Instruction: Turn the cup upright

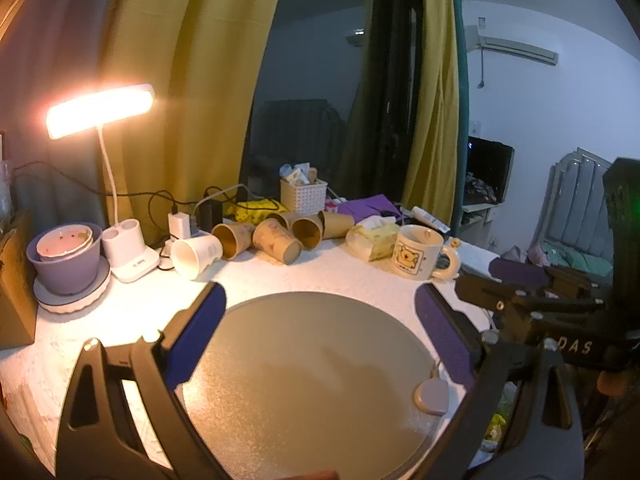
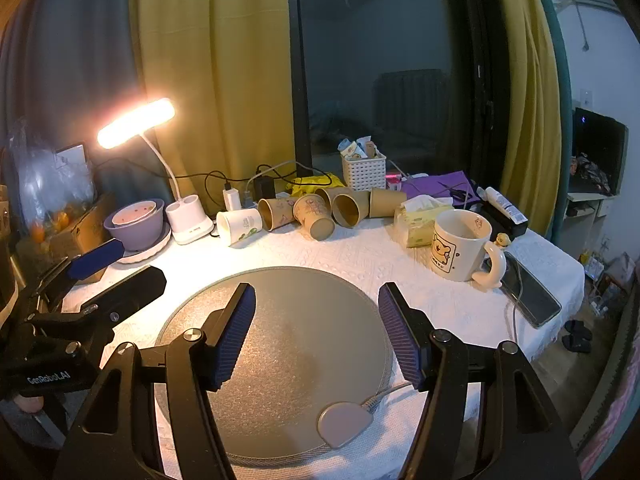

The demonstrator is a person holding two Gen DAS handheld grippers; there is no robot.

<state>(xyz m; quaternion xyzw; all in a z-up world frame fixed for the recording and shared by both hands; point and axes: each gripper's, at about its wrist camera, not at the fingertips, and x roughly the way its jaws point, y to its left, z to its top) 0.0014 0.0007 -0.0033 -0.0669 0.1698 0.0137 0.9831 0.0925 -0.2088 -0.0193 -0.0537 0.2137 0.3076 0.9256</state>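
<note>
While both tools hover above the round grey mat [image 2: 304,344], neither is in contact with any cup. The right gripper [image 2: 316,336] has its jaws spread wide with nothing between the blue ribbed pads [image 2: 236,332]. The left gripper [image 1: 320,332] is likewise released, its pads [image 1: 196,336] standing apart over the near half of the same mat and grasping nothing. In the right wrist view the left tool's body appears at the left edge, low over the surface [image 2: 360,264].

Outward from the mat, a small grey puck with a cable [image 2: 344,424] rests on its near edge. Beyond the mat, at the back of the white cloth-covered surface, lies a row of cups on their sides: one white paper cup [image 2: 240,226] at the left end, then several brown paper cups [image 2: 316,216] touching or overlapping one another, openings facing various directions. To the right of the row a ceramic mug [image 2: 460,246] with a bear print already stands upright, just beside a tissue pack [image 2: 416,220].

Judged status: the flip has not begun. No cup is grasped, lifted or partly turned, and every paper cup visible remains tipped over. Which cup is the intended target cannot be determined; the white cup at the left end is the most accessible. Remaining work: reach, grasp, rotate upright, set down, release.
</note>
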